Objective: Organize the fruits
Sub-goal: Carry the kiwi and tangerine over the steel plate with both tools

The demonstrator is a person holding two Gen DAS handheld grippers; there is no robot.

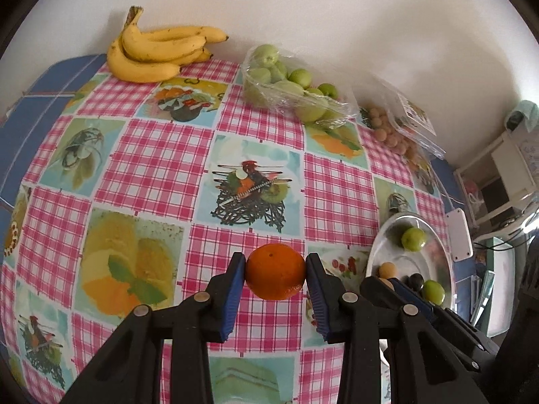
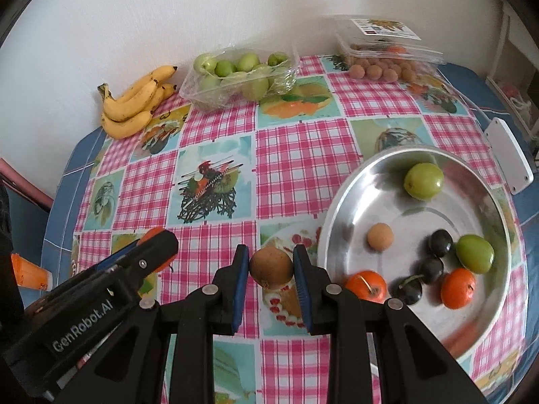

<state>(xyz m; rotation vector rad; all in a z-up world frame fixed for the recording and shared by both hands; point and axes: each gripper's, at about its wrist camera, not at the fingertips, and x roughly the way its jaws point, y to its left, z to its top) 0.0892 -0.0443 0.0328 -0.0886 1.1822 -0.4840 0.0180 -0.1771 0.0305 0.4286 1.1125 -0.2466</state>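
At the far left of the table (image 2: 296, 155), against the wall, lies a bunch of bananas (image 2: 138, 101). Just to its right stands a clear plastic tray (image 2: 202, 96) of green fruits, partly wrapped in film, and farther right an open clear box (image 2: 387, 48) with small round tan fruits spilling beside it.

Nearer, the left claw (image 1: 275, 274) is closed on an orange (image 1: 275, 271); its blue pads press the fruit's two sides, and the orange hangs above the pink checked cloth, left of the dish. In the right wrist view this claw shows at the near left edge with a bit of orange behind its tip.

The right claw (image 2: 271, 269) is clamped on a brown kiwi (image 2: 271, 267), gripped on both sides, just left of the rim of the metal dish (image 2: 340, 202).

The dish sits near right on the table. In it lie two green fruits (image 2: 423, 180), one far and one at the right, a small tan fruit (image 2: 380, 236), three dark plums (image 2: 439, 242) and two oranges. A white flat device (image 2: 508, 155) lies beyond the dish at the table's right edge.
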